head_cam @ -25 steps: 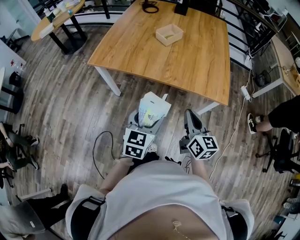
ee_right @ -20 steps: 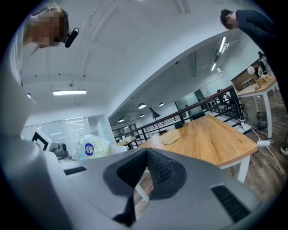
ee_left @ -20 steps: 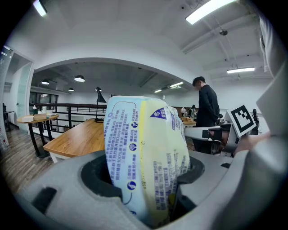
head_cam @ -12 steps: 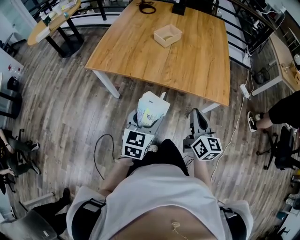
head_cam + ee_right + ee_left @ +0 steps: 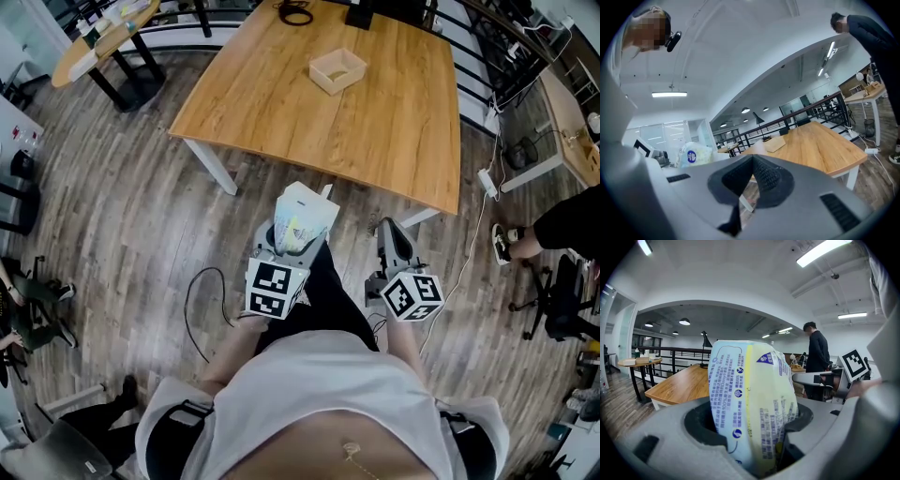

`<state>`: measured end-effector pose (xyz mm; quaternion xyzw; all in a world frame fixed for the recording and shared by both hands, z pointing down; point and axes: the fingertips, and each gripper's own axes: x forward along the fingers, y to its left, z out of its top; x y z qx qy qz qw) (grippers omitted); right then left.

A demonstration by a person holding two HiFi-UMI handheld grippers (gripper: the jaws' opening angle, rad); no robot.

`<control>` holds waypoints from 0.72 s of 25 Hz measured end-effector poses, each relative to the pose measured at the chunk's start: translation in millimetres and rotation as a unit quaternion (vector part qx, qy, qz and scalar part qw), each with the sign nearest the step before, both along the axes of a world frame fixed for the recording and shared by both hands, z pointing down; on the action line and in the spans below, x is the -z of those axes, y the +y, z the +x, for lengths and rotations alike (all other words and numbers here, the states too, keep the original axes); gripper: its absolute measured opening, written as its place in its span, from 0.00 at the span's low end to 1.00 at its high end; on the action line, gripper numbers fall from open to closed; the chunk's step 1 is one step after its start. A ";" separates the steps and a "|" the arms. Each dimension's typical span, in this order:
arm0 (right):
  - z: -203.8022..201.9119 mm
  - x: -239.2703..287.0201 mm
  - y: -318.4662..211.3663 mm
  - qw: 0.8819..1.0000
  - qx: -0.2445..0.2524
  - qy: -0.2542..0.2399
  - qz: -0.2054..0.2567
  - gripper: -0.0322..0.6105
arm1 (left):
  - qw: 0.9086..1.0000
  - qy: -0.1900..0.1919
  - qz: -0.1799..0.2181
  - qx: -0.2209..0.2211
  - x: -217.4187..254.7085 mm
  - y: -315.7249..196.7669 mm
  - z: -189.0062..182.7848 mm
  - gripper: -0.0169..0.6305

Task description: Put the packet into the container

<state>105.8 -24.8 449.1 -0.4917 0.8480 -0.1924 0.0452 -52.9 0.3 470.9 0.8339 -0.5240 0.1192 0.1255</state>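
Far left: small round table (image 5: 94, 39) w/ odds and ends on it, well apart from the action. Nearer, a black cable (image 5: 199, 309) loops on the plank floor (image 5: 112, 206), just left of the person's legs.

Left gripper (image 5: 294, 246) now: held out in front of the torso, marker cube nearest the body, jaws pinching the packet (image 5: 302, 217). Left gripper view confirms it: the packet stands upright btwn the two grey jaws, white w/ a yellow band and blue print, bulging above them, both sides pressed. So the packet is in the air, over the floor, just short of the near edge of the big wooden table (image 5: 375, 131).

Container (image 5: 337, 69): small open pale box, sitting toward the far side of that table, well apart from the packet. Looks empty inside. Behind it, at the far edge, a coiled black cord (image 5: 298, 13).

Right gripper (image 5: 393, 236): beside the left one, also low over the floor near the table's edge. Right gripper view shows its ribbed pads meeting at the tips, pressed together, nothing btwn them.

Far right: white power strip (image 5: 487, 183) on the floor w/ a lead trailing, then another person's leg and shoe (image 5: 506, 246) at the frame edge.
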 end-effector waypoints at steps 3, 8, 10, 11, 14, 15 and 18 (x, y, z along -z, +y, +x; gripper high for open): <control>-3.9 2.5 -9.5 1.000 0.002 0.001 0.003 0.07 | 1.000 0.001 -0.003 0.002 -1.4 -7.9 -1.6 0.53; -3.5 0.8 -30.5 1.000 -0.002 -0.001 0.001 0.07 | 1.000 -0.001 -0.004 -0.001 -0.4 -27.1 -1.6 0.53; -3.4 0.9 -41.0 1.000 -0.003 0.000 0.000 0.07 | 1.000 0.000 -0.002 -0.001 1.7 -36.9 -2.6 0.53; -4.1 2.0 -46.2 1.000 -0.003 0.000 0.001 0.07 | 1.000 0.000 -0.001 0.001 3.1 -41.6 -4.4 0.53; -7.7 11.1 -62.5 1.000 -0.005 -0.008 0.003 0.07 | 1.000 0.002 0.003 0.009 7.6 -56.4 -10.9 0.53; -8.5 15.8 -68.4 1.000 -0.008 -0.012 0.003 0.07 | 1.000 0.002 0.003 0.009 8.9 -61.3 -11.9 0.53; -11.7 28.6 -88.1 1.000 -0.010 -0.016 0.007 0.07 | 1.000 0.002 0.003 0.007 12.5 -76.8 -13.0 0.53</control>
